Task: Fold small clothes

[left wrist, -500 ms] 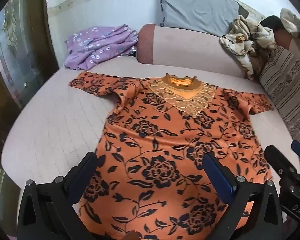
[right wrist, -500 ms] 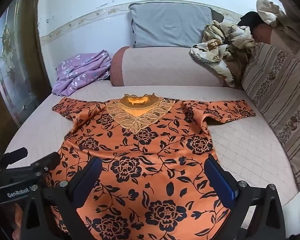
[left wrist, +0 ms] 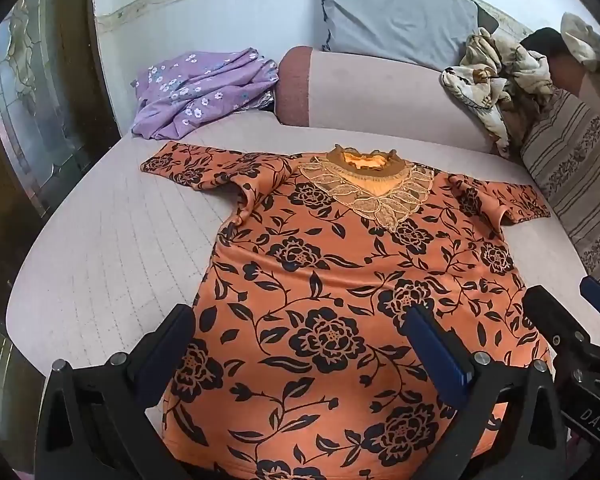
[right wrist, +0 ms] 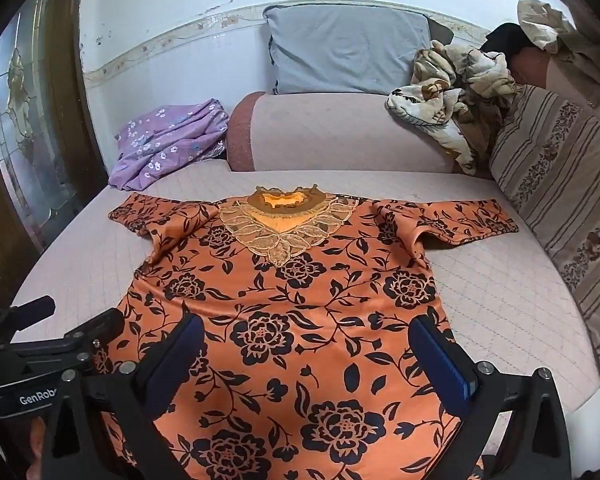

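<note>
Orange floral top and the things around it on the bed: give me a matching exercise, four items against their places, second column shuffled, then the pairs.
Items:
1. orange floral top
2. purple flowered cloth
3. grey pillow
4. striped cushion

Places:
A. upright against the wall, behind the bolster
B. bunched in the bed's far left corner
C. spread flat, front up, mid-bed
D. along the bed's right edge

Pairs: 1-C, 2-B, 3-A, 4-D
</note>
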Available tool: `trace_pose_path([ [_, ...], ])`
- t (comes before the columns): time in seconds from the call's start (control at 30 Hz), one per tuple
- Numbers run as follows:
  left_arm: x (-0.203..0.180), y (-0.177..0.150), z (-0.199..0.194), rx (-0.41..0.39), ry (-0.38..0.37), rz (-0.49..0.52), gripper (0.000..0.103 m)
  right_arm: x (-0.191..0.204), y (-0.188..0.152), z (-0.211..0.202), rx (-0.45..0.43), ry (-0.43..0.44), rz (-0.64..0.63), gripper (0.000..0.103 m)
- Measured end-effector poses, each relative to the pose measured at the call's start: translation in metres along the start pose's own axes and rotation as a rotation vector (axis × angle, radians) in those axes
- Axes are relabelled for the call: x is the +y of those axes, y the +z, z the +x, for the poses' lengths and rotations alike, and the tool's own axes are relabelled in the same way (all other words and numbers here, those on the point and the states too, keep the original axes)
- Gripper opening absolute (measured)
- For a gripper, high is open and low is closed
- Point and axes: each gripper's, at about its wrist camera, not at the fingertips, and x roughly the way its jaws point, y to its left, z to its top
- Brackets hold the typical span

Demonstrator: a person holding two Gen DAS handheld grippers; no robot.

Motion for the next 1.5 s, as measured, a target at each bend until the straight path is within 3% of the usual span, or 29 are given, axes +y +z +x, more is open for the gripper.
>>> trace_pose_path([
  [1.5, 0.0001, -0.0003, -0.0065, -0.010, -0.004, 0.014, 0.103, 0.0032, 0.0003, -0.0082, -0.024, 0.004, -0.027, 0.103],
])
